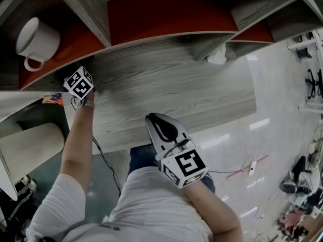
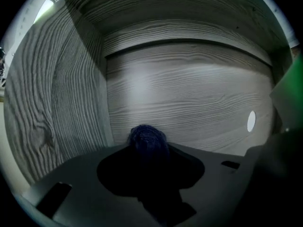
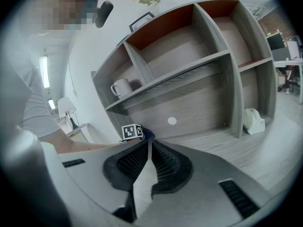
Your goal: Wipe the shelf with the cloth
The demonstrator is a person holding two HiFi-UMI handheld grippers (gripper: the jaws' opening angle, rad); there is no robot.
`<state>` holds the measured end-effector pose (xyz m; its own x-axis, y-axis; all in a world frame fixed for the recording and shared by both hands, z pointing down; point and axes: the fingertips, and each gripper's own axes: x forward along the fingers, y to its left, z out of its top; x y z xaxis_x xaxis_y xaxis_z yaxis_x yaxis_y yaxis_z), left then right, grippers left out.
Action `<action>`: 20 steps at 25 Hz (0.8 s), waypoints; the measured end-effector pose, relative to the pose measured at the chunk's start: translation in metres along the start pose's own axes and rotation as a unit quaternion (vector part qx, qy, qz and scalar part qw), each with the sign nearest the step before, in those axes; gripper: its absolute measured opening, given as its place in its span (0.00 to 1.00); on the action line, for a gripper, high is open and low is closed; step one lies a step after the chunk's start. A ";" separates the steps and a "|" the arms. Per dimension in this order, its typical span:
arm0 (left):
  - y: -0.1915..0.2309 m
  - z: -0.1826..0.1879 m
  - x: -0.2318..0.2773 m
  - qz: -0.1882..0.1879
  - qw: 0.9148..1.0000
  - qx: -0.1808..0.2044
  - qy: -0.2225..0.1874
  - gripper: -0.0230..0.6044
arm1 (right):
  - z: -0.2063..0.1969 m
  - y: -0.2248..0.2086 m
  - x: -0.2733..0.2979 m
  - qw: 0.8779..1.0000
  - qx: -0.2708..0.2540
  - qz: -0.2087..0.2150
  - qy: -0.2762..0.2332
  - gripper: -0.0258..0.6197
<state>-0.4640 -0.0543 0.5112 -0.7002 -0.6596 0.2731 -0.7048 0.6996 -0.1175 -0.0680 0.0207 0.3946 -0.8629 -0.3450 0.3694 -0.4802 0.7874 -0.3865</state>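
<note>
Left claw (image 2: 150, 163) clamps a bunched dark-blue cloth (image 2: 147, 137), poking toward 12 o'clock at the wood-grain shelf (image 2: 189, 103) panel. Right claw (image 3: 147, 146) closed, empty.

an office-like room: glossy floor (image 1: 282, 84), swivel chair (image 1: 295, 178), wooden shelf (image 1: 176, 79) holding a mug (image 1: 38, 39).

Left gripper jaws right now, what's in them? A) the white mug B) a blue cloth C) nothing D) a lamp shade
B: the left gripper is clamped on a bunched blue cloth, held close to the shelf's back panel.
</note>
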 end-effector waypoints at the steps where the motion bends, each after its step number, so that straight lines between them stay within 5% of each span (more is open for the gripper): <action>1: -0.008 -0.001 0.000 -0.005 1.000 0.000 0.003 0.26 | 0.000 -0.002 -0.002 1.000 0.002 -0.001 0.000 0.09; 20: -0.171 -0.002 -0.024 -0.082 0.996 0.009 0.020 0.26 | -0.004 -0.074 -0.072 0.995 0.055 -0.076 -0.044 0.09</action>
<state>-0.3266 -0.1576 0.5265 -0.5700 -0.7537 0.3272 -0.8122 0.5771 -0.0855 0.0308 -0.0108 0.3999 -0.7868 -0.5034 0.3571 -0.6167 0.6639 -0.4229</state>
